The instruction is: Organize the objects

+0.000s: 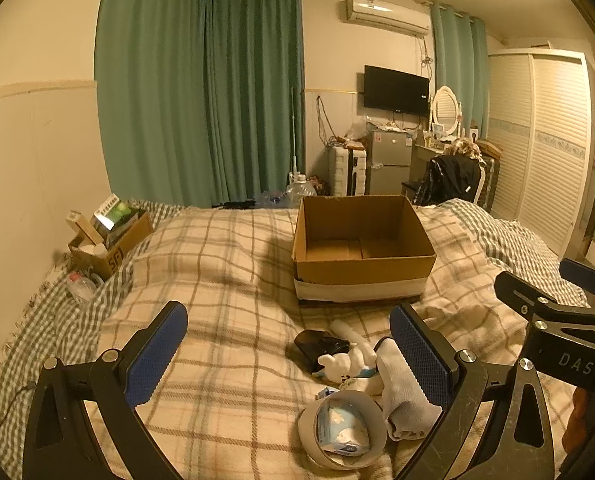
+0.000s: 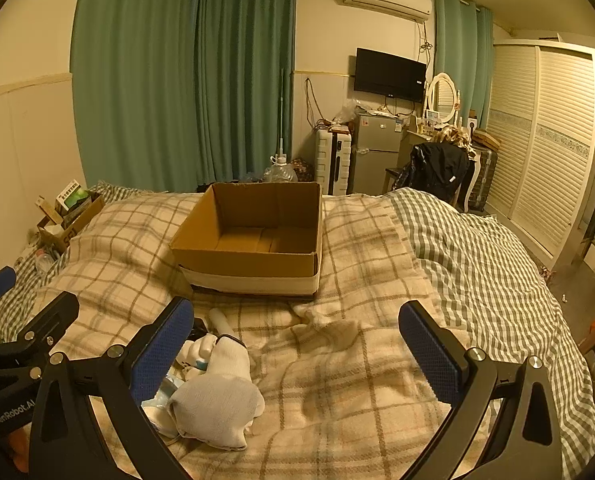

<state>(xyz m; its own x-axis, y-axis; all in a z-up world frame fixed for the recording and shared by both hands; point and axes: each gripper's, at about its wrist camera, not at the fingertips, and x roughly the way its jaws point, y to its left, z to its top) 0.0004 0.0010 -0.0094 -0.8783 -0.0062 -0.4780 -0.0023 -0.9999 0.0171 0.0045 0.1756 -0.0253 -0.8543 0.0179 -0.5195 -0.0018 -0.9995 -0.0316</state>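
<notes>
box: the open brown cardboard box (image 1: 363, 248) is sitting empty on the plaid-blanketed bed (image 1: 225, 256); light, stiff walls.
tape roll: the beige ring of tape (image 1: 339, 428) is lying nearest, a tissue pack inside; rigid, best pinched across its wall.
sock: the white rolled sock (image 2: 217, 400) is resting beside it; soft, squashing, easy anywhere.
figurine: the small white glossy bear figurine (image 1: 351, 366) is looking slippery, maybe fragile; take the body.
left gripper (image 1: 289, 354): gaping wide, holding nothing.
right gripper (image 2: 297, 344): likewise spread, empty.
</notes>
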